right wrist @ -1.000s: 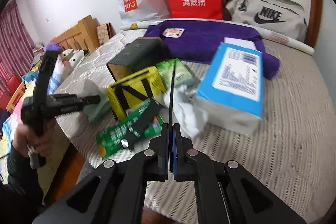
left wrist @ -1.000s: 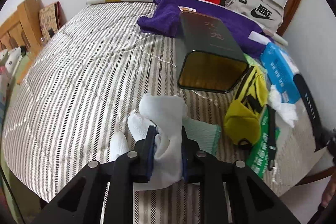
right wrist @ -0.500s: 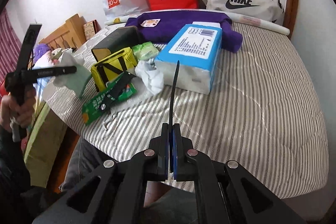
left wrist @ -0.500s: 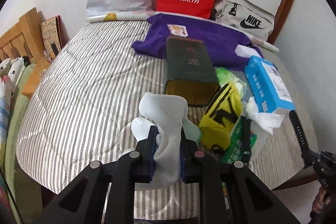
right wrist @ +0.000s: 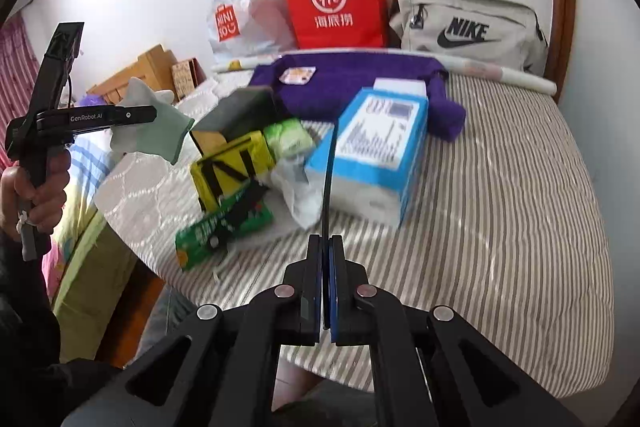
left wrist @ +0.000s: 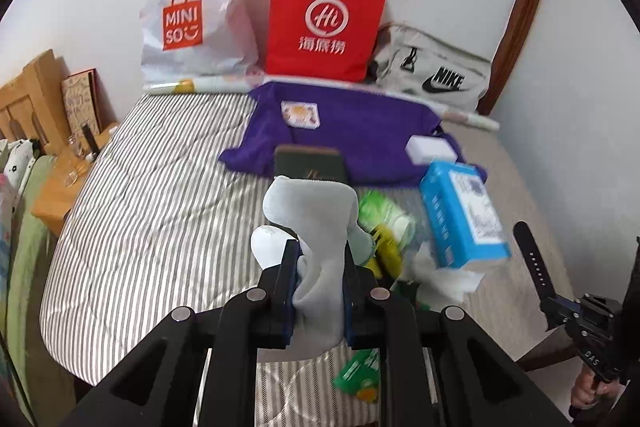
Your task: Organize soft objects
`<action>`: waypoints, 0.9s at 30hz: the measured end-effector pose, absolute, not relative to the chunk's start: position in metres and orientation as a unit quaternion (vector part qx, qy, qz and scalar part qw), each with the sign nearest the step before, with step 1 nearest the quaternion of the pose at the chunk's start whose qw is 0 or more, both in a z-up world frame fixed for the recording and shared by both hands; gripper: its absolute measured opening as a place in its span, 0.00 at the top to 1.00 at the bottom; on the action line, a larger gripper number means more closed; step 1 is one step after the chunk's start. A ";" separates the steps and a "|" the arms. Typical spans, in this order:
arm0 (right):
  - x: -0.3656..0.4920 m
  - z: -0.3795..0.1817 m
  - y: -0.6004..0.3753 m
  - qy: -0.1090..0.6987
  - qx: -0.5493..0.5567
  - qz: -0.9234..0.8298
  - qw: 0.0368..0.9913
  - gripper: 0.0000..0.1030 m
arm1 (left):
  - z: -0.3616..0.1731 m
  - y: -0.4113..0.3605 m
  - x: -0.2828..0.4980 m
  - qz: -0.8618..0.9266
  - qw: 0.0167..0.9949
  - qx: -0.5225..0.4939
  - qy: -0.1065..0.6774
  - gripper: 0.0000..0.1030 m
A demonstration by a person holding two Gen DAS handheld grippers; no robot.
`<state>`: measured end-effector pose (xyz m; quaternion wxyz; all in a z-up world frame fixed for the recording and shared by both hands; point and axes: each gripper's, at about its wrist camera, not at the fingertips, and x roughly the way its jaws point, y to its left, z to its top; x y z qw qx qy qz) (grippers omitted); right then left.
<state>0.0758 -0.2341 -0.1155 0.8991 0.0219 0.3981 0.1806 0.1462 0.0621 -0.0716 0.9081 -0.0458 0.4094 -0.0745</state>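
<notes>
While clamped in the left gripper (left wrist: 316,287), white sock (left wrist: 316,227) now well above striped bed cover (left wrist: 160,219), higher than a second ago; green-cuffed end dangling free in the right wrist view. Dark green box (left wrist: 310,165), earlier large and close, now farther off and partly hidden behind sock. Right gripper (right wrist: 325,283) pinched on thin black strap (right wrist: 329,171), pulled back from yellow pouch (right wrist: 232,167) and blue tissue pack (right wrist: 376,151).
</notes>
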 end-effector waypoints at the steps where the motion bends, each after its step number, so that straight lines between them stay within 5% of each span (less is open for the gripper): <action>1: 0.079 -0.113 -0.234 0.395 0.022 0.181 0.900 0.97 | -0.069 0.061 0.149 -0.075 0.909 -0.045 0.407 0.84; 27: 0.250 -0.068 -0.240 0.371 0.021 0.144 0.917 0.97 | -0.063 0.052 0.292 -0.098 0.898 -0.083 0.421 0.84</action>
